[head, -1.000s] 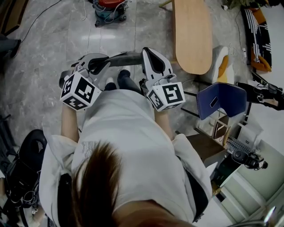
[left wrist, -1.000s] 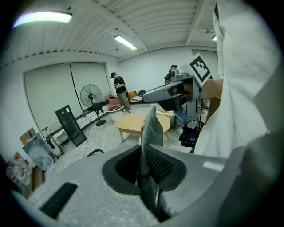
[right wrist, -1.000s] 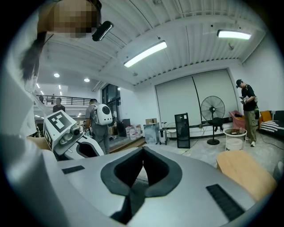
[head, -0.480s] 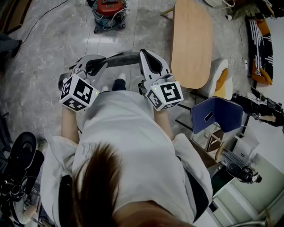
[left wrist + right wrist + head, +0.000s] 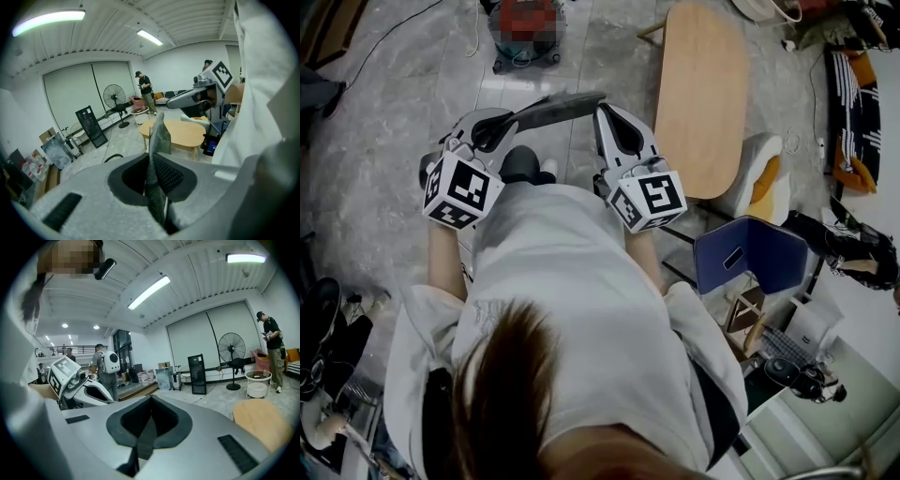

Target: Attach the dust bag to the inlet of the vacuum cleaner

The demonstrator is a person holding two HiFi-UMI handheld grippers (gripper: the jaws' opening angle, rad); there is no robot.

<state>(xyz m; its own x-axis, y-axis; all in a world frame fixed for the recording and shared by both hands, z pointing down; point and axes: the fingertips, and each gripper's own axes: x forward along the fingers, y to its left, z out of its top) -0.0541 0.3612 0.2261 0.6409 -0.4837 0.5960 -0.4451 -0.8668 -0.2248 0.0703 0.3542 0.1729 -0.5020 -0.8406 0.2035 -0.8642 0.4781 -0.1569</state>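
Your left gripper [image 5: 500, 126] pinches the soft grey fabric dust bag [image 5: 558, 106], right gripper [image 5: 612, 127] closed empty; it looks light and floppy, so grip near its mouth.

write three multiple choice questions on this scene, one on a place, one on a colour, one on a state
1. In the head view, the wooden table lies: A) at the left edge B) right of the right gripper C) behind the person
2. The chair is: A) red B) yellow C) blue
3. The left gripper is: A) shut on the dust bag B) open, empty C) out of view
Answers: B, the tabletop shows off that gripper's right side; C, its back is dark blue; A, the grey bag is pinched between its jaws.
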